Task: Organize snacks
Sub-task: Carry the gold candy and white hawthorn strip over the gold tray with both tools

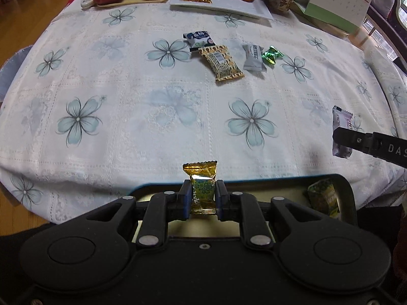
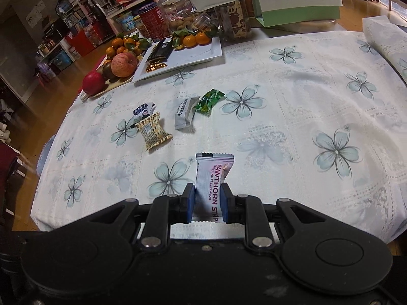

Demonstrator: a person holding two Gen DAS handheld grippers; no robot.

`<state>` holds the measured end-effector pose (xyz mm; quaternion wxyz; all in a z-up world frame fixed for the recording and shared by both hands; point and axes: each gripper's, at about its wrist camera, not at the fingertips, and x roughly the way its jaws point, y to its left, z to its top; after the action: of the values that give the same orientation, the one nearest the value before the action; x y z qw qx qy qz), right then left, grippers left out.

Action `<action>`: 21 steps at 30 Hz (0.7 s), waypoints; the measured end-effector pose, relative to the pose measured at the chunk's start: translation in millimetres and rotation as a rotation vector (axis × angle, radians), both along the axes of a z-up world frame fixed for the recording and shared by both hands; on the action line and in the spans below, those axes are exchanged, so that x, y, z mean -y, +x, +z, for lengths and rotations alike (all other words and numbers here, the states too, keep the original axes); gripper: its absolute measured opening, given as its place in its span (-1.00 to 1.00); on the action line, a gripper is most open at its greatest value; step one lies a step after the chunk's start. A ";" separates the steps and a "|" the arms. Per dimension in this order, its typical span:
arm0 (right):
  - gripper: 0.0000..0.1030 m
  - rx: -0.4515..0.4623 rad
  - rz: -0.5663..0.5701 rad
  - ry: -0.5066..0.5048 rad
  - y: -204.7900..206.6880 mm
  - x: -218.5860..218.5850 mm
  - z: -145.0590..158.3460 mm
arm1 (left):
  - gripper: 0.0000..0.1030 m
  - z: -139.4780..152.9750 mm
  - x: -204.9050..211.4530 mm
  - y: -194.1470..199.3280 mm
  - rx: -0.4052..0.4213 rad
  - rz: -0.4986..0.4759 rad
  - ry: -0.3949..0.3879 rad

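Above the floral tablecloth (image 1: 127, 81), the left gripper (image 1: 202, 198) clamped a gold candy (image 1: 202, 180); the right gripper (image 2: 208, 202) pinched a white hawthorn strip packet (image 2: 212, 175).

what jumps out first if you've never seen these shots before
Each gripper has its jaws shut on a snack: the left gripper holds a gold-and-green candy, the right gripper a white hawthorn strip. Beyond them, four loose snacks lie mid-table on the flowered tablecloth, led by a leopard-print packet.
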<state>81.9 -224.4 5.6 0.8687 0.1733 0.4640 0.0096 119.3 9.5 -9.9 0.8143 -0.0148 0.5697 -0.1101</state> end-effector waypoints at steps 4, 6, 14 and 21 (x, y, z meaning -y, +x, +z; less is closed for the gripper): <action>-0.56 -0.023 0.004 0.048 -29.4 -3.1 -7.4 | -0.53 -7.7 -1.4 -15.1 -0.040 0.019 0.003; -0.56 -0.037 0.014 0.074 -40.8 -5.6 -11.0 | -0.53 -13.2 -3.6 -21.6 -0.067 0.036 0.011; -0.56 -0.088 0.105 0.215 -58.6 -24.2 -21.3 | -0.53 -22.5 -20.9 -30.6 -0.130 0.115 0.012; -0.56 -0.105 0.106 0.207 -57.2 -30.1 -25.7 | -0.52 -25.0 -32.0 -26.9 -0.145 0.172 0.006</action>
<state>24.8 -194.3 -20.1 0.8189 0.2376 0.5139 0.0941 92.4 41.4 -34.9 0.7774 -0.0690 0.6242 -0.0369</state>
